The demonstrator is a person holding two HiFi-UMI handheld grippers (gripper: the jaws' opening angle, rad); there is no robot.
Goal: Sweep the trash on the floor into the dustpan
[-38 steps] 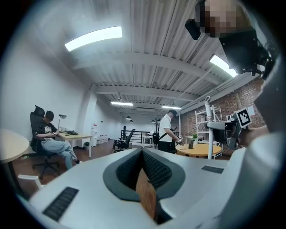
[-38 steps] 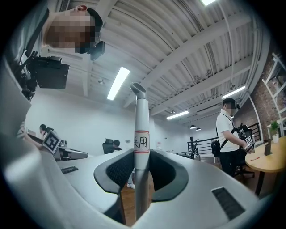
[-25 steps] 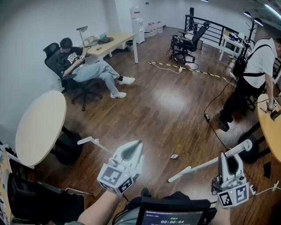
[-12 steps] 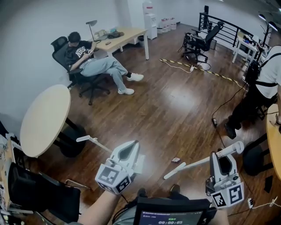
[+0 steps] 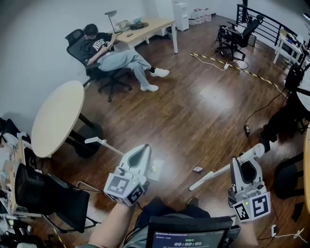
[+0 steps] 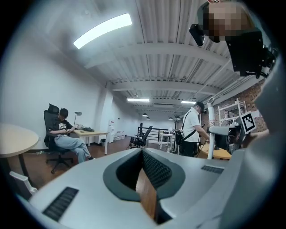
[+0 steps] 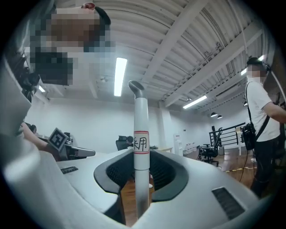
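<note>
Scrap of trash (image 5: 197,169) on the wood floor (image 5: 193,116) between your two claws, near the white pole's (image 5: 218,173) low end, your right claw (image 5: 246,167) clamped on that pole, your left claw (image 5: 144,151) closed at the tips, white handle (image 5: 99,144) jutting out to its left.

An open-plan office — a long desk (image 5: 145,28) with a lamp (image 5: 112,15), wheeled office chairs (image 5: 236,35), a round table (image 5: 55,118) and a water dispenser (image 5: 181,8) on dark wood flooring (image 5: 193,116) — a person (image 5: 109,51) seated at the desk, strip lights (image 6: 103,30) overhead.
</note>
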